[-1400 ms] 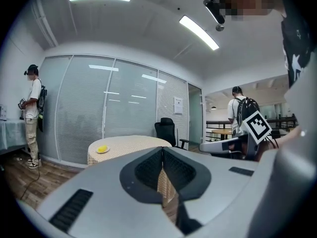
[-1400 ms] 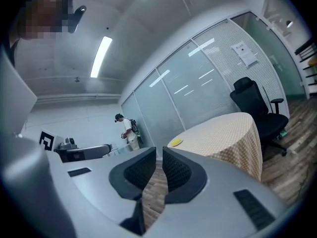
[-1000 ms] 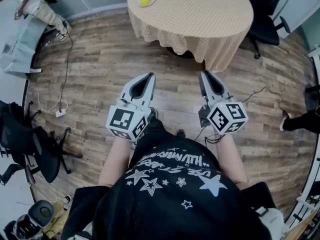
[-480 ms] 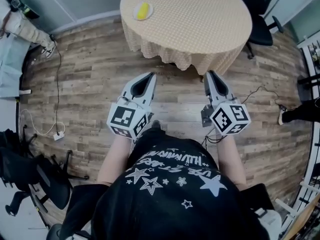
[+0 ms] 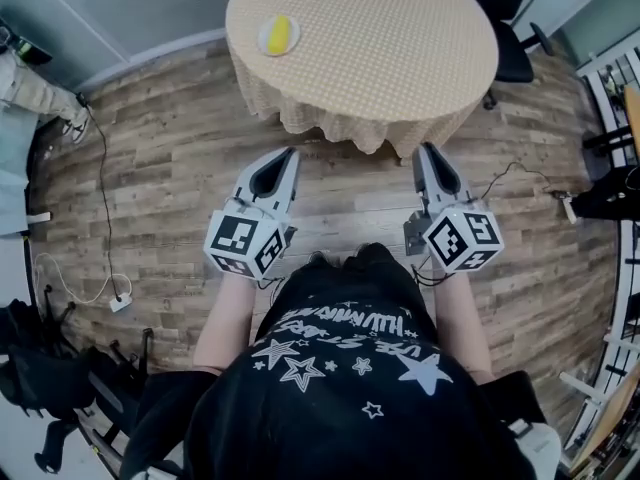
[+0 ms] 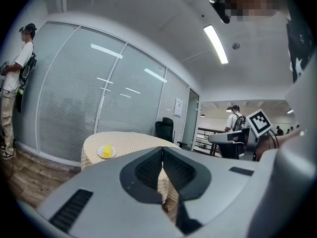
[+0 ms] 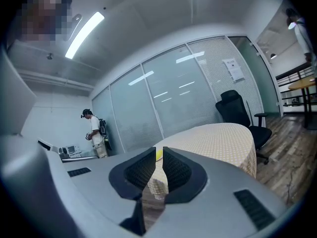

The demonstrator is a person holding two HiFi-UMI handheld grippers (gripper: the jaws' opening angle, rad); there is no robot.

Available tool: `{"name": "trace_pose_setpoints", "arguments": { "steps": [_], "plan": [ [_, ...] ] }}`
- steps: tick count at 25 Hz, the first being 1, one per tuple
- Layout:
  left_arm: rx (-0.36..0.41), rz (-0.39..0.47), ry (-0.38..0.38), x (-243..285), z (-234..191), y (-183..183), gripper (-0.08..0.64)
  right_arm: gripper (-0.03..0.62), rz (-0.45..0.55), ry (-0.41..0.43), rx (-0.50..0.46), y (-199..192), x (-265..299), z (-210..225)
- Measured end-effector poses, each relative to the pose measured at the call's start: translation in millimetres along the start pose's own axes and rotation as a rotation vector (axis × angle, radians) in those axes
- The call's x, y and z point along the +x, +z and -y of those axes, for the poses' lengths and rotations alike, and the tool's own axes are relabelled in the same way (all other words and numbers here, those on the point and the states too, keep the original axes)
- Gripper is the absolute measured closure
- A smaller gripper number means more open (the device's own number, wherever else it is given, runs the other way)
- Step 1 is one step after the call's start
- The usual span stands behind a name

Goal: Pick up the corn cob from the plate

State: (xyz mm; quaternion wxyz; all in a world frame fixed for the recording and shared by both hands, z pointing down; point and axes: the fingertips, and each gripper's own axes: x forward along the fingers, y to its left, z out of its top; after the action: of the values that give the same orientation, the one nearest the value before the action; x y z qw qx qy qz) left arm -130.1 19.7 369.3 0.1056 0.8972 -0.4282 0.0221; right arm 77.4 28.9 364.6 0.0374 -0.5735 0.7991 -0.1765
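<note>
A yellow corn cob [image 5: 281,33] lies on a small white plate [image 5: 265,40] near the left edge of a round table [image 5: 400,48] covered with a beige checked cloth. Both grippers are held side by side over the wooden floor, short of the table's near edge and well away from the plate. My left gripper [image 5: 286,154] is shut and empty, pointing toward the table. My right gripper [image 5: 426,149] is likewise shut with nothing in it. In the left gripper view the corn cob [image 6: 107,150] sits on its plate left of the jaws [image 6: 162,149]. In the right gripper view a sliver of the corn cob [image 7: 159,155] shows just above the jaw tips [image 7: 159,151].
A black office chair [image 5: 512,38] stands behind the table at the right. Cables [image 5: 100,218] trail over the floor at the left. A person [image 7: 95,133] stands by the glass wall, and another person [image 6: 234,123] stands far off. Furniture edges crowd the right side [image 5: 620,88].
The table and plate have come lower and nearer in the head view as the person walked toward them. Both grippers have advanced with the person and stayed shut.
</note>
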Motion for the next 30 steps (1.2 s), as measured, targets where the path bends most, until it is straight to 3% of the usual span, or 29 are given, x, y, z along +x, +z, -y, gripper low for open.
{"name": "trace_pose_setpoints", "arguments": {
  "steps": [6,15,24,30],
  "plan": [
    [0.010,-0.015,-0.014,38,-8,1,0.551,0.537,-0.009,-0.015,0.028,-3,27,24],
    [0.053,-0.045,0.071,107,-51,20,0.551,0.537,0.002,0.064,0.075,26,131,73],
    [0.037,-0.095,0.230,166,-103,28,0.551,0.537,-0.051,0.147,0.120,43,222,113],
    [0.036,-0.090,0.340,183,-124,33,0.551,0.537,-0.129,0.270,0.136,34,278,113]
  ]
}}
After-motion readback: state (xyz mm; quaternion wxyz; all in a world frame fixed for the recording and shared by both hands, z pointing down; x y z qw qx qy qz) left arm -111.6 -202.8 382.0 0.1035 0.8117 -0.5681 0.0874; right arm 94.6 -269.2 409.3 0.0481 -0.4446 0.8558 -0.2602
